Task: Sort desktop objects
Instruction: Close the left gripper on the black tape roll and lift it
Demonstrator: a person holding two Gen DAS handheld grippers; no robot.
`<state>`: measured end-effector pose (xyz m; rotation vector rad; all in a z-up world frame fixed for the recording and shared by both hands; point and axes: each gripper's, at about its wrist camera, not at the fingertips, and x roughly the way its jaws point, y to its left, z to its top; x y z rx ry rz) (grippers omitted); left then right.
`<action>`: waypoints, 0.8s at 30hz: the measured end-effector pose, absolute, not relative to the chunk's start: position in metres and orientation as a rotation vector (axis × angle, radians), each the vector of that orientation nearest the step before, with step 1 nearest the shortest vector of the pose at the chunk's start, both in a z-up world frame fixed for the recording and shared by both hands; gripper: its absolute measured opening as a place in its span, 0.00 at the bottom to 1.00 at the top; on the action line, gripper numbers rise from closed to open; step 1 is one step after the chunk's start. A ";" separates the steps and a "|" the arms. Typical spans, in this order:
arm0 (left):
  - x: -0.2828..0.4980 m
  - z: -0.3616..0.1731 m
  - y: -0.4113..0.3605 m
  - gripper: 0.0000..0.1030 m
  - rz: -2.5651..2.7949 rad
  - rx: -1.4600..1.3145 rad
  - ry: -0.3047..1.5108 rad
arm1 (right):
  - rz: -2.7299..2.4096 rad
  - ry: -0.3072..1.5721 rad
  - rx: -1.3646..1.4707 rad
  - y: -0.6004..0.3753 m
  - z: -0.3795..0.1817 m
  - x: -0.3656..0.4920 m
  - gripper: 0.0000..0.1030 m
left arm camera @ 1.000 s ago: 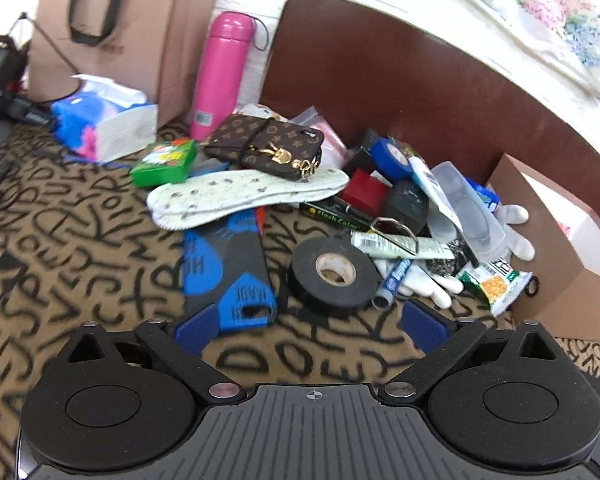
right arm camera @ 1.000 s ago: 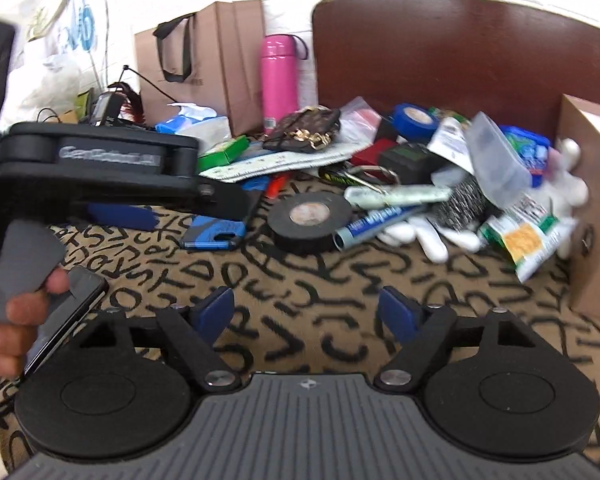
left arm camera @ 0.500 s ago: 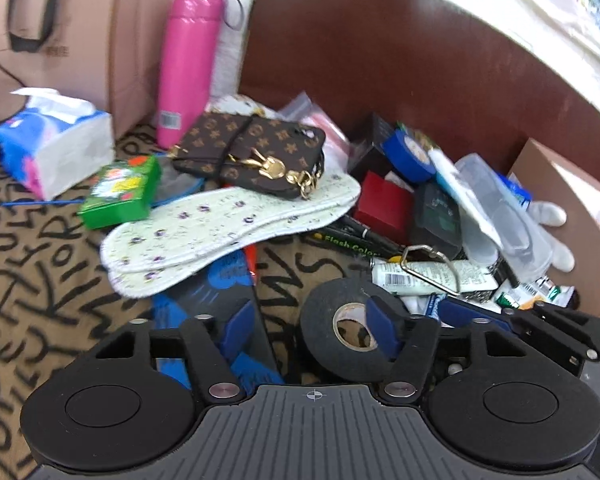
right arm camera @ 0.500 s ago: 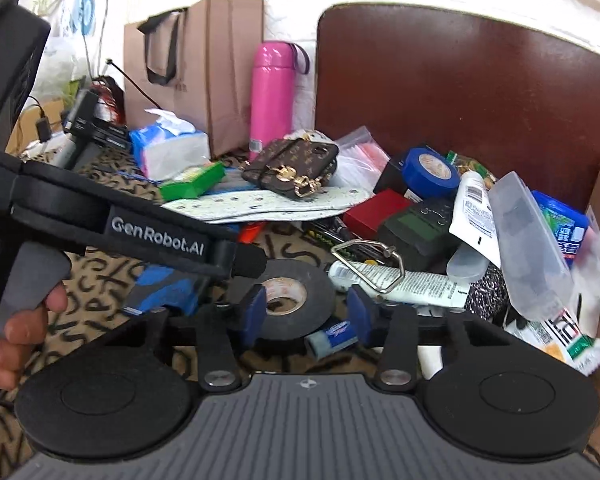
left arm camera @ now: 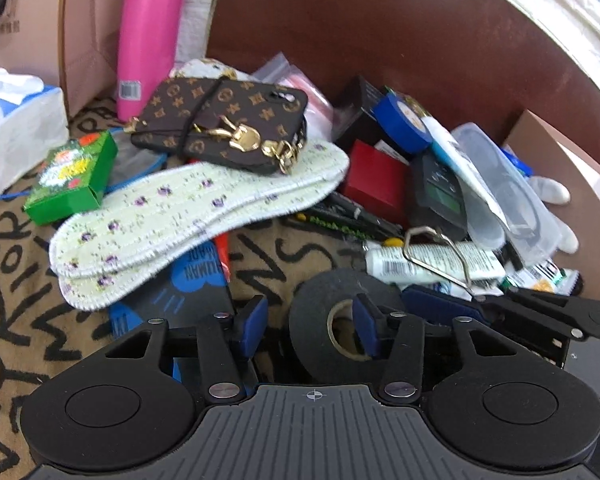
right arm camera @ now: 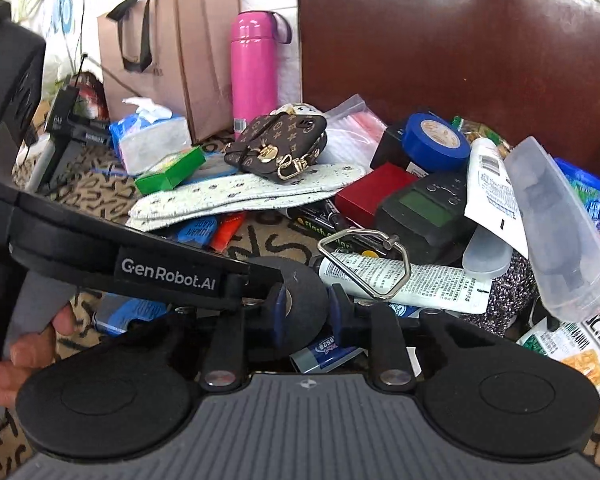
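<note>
A black tape roll [left arm camera: 314,344] lies on the lettered brown cloth [left arm camera: 28,272] in front of a heap of small objects. My left gripper [left arm camera: 310,326] straddles the roll's left wall, one pad in the hole and the other just outside. Its jaws are closing, and a small gap still shows at the outer pad. In the right wrist view my right gripper [right arm camera: 306,312] is shut on the black tape roll [right arm camera: 304,300], its pads pressing another part of the wall. The left gripper's arm [right arm camera: 168,272] crosses that view from the left, held by a hand [right arm camera: 20,352].
Behind the roll lie two flowered insoles [left arm camera: 188,216], a brown patterned phone case [left arm camera: 228,124], a green box [left arm camera: 72,178], a blue tape roll [left arm camera: 400,124], a red box [left arm camera: 376,184] and a white tube [left arm camera: 432,264]. A pink bottle [left arm camera: 152,28], tissue pack [left arm camera: 16,136], paper bag [right arm camera: 172,48] and cardboard box [left arm camera: 580,184] stand around.
Both grippers have moved forward to the black tape roll and narrowed their jaws. The right one went from wide open to clamped on the roll; the left one now straddles its wall.
</note>
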<state>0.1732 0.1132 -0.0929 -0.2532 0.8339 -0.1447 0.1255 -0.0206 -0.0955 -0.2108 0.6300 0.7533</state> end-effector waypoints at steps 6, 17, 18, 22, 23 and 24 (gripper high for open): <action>0.178 -0.095 0.117 0.53 -0.152 -0.265 0.856 | 0.737 0.656 -0.233 -0.012 -0.098 0.130 0.30; 0.130 -0.085 0.093 0.32 -0.197 -0.241 0.908 | 0.762 0.672 -0.238 -0.044 -0.087 0.092 0.27; 0.122 -0.085 0.087 0.31 -0.206 -0.231 0.915 | 0.764 0.672 -0.254 -0.048 -0.085 0.083 0.27; 0.095 -0.089 0.064 0.31 -0.238 -0.209 0.945 | 0.767 0.685 -0.291 -0.071 -0.086 0.054 0.27; 0.089 -0.088 0.058 0.33 -0.244 -0.204 0.944 | 0.760 0.687 -0.282 -0.078 -0.086 0.048 0.27; 0.084 -0.087 0.053 0.34 -0.250 -0.197 0.938 | 0.751 0.687 -0.272 -0.084 -0.086 0.043 0.27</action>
